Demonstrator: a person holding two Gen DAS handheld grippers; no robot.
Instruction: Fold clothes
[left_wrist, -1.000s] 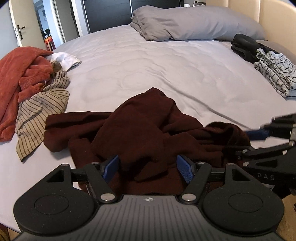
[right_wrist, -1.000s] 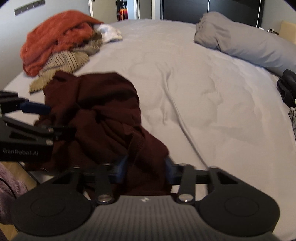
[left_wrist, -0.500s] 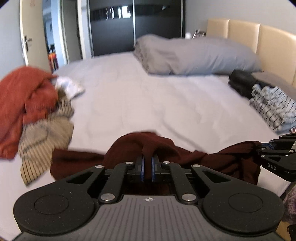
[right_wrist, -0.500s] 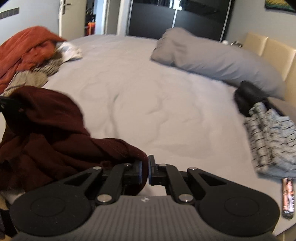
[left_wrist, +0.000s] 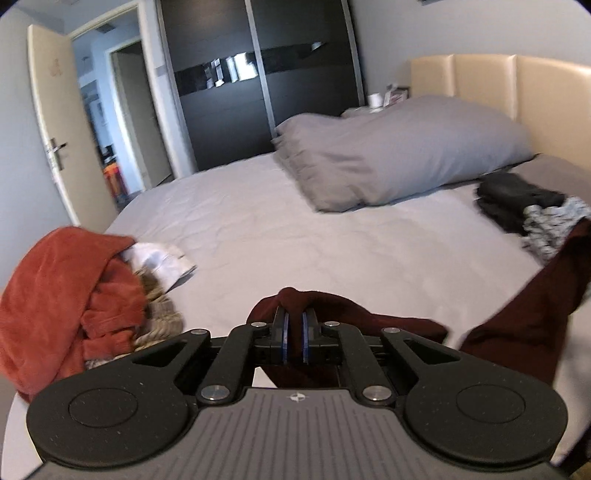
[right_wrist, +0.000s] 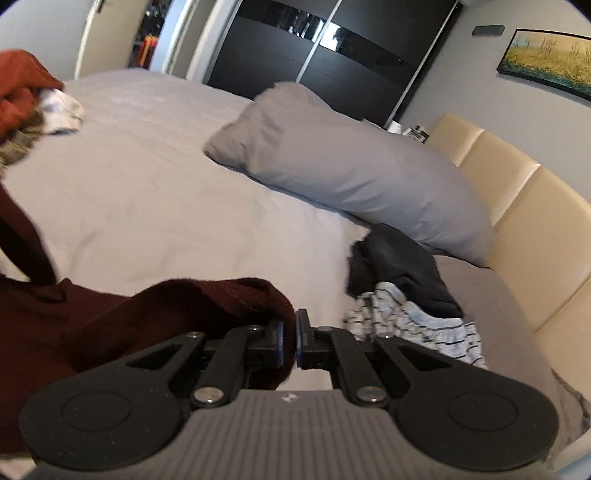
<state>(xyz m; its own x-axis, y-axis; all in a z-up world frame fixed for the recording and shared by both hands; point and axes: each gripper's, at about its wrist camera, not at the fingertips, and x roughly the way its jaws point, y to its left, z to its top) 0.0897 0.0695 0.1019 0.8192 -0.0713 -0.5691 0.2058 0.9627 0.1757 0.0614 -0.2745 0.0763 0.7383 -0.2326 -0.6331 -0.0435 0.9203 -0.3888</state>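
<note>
**Dark red garment pinched at two points above the bed**

The left gripper (left_wrist: 294, 334) has its jaws pressed together on a fold of the dark red garment (left_wrist: 524, 317), which bunches up just over the blue pads and spreads to the right, rising toward the frame edge. The right gripper (right_wrist: 290, 341) also has its jaws drawn in tight, pinching the ribbed edge of the same garment (right_wrist: 110, 325); the cloth drapes away to the left and fills the lower left of that view, blocking the near bed edge.

Just beyond the left gripper, on the left side of the bed (left_wrist: 295, 229), lies a heap of unfolded clothes: an orange-red fleece (left_wrist: 62, 295) on top, a striped beige piece (left_wrist: 159, 317) under it, and a white cloth (left_wrist: 159, 258) poking out toward the middle of the mattress.

On the right side, near the right gripper, a black-and-white patterned garment (right_wrist: 417, 325) sits touching a black folded garment (right_wrist: 399, 266) behind it; the red cloth partly covers them in the left wrist view.

Farther back a grey pillow (left_wrist: 399, 151) rests against the cream padded headboard (right_wrist: 517, 192). Behind the bed stands a dark wardrobe (left_wrist: 258, 81), with an open white door (left_wrist: 59, 129) at the left and a framed picture (right_wrist: 546, 62) on the right wall.
</note>
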